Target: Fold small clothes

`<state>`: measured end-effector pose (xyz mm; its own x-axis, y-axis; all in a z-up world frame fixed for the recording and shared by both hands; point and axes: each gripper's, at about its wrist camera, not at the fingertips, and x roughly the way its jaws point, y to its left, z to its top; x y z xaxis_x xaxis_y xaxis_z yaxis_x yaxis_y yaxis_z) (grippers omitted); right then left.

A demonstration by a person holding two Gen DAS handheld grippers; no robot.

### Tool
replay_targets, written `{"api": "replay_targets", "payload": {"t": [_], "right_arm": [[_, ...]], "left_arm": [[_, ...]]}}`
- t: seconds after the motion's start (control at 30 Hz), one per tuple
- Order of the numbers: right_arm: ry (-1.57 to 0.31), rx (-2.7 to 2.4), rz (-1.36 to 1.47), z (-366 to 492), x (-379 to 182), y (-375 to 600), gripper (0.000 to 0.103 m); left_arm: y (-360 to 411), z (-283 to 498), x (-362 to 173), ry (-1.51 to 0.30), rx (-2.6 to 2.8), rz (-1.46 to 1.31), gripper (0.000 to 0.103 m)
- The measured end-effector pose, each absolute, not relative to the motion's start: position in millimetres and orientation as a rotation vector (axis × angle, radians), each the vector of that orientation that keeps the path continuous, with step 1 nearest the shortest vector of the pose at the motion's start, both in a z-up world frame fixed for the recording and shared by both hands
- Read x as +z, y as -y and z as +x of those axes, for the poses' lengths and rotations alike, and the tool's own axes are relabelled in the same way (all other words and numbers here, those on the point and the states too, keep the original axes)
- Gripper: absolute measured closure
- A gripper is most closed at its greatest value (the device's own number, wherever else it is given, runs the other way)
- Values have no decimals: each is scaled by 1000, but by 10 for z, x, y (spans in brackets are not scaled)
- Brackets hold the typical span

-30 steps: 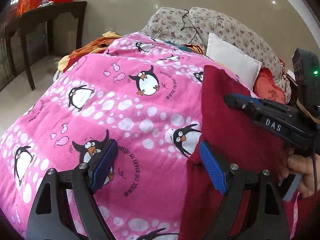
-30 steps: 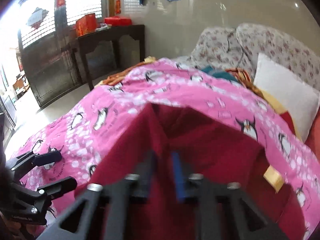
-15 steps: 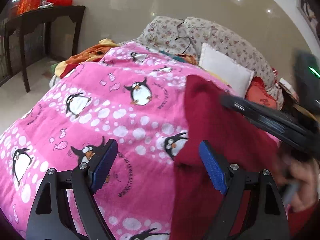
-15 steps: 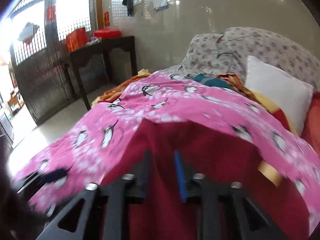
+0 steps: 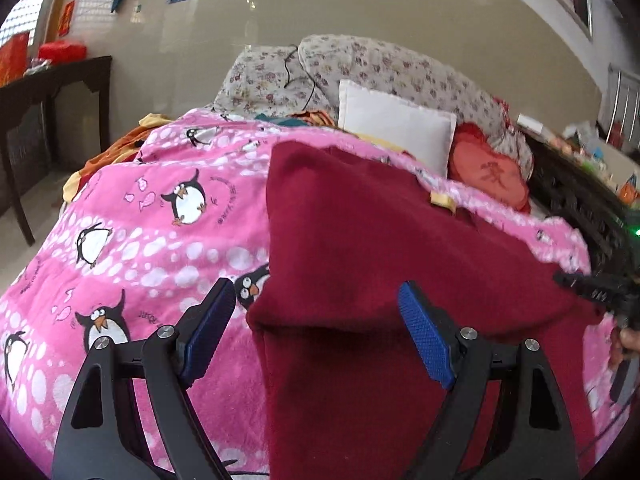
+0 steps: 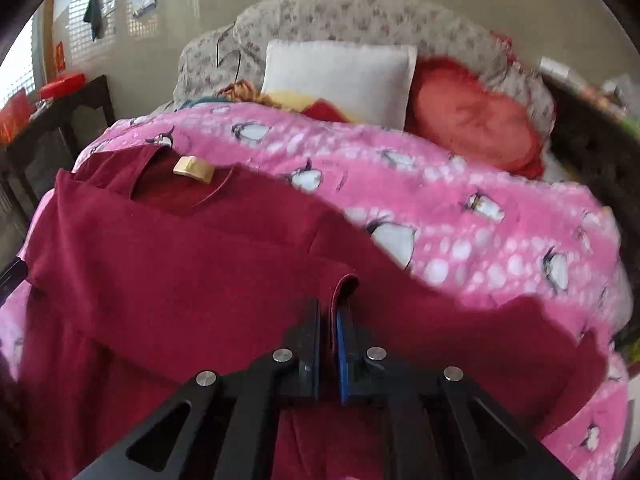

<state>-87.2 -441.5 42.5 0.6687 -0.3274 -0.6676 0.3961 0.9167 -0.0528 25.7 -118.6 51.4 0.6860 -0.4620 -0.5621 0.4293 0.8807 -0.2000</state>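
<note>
**Bed under a penguin blanket**

The bed carries a pink penguin-print blanket (image 5: 152, 240) spread over most of it. A dark red garment (image 6: 168, 264) lies on the blanket, its neck with a yellow label (image 6: 193, 168) toward the far end. At the far end sit a white pillow (image 6: 340, 76), a red cushion (image 6: 472, 120) to its right, and floral pillows (image 5: 380, 68) behind.

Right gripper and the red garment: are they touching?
Touching. The right wrist view shows the right gripper shut on a fold of the red garment that sticks up between its pads.
</note>
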Motion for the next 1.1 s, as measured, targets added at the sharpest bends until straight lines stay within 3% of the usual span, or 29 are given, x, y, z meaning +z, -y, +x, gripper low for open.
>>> {"api": "replay_targets", "payload": {"t": [0.1,0.3,0.5,0.63,0.73,0.83,0.9,0.97,1.1], "right_arm": [[-615,-436,83,-1007,672,4409,97],[-778,-506,133,-759,477,4698,93],[-612,-480,177,-1197,622,4509,90],[-757,-399,170,-847,268,4390,90],[-716,-389,243,-894,296,4451,90],[-637,-345,372,-1246,454,4623,77],[-581,-432,413,-1627,557,4833,48],[-533,-534,465,-1976,578,5076,42],[-558,-711,675,-2392,424,5794,42]], "left_arm": [[1193,307,467,-669,-505,-65,19],[1165,343,455,-677,-518,-101,19],[1188,287,504,-631,-532,-94,19],[1335,334,386,-678,-527,-28,19],[1389,441,243,-758,-519,-16,19],[1302,505,208,-786,-534,-84,19],[1283,479,223,-778,-530,-86,19],[1301,449,231,-772,-524,-69,19],[1332,409,229,-766,-518,-45,19]]}}
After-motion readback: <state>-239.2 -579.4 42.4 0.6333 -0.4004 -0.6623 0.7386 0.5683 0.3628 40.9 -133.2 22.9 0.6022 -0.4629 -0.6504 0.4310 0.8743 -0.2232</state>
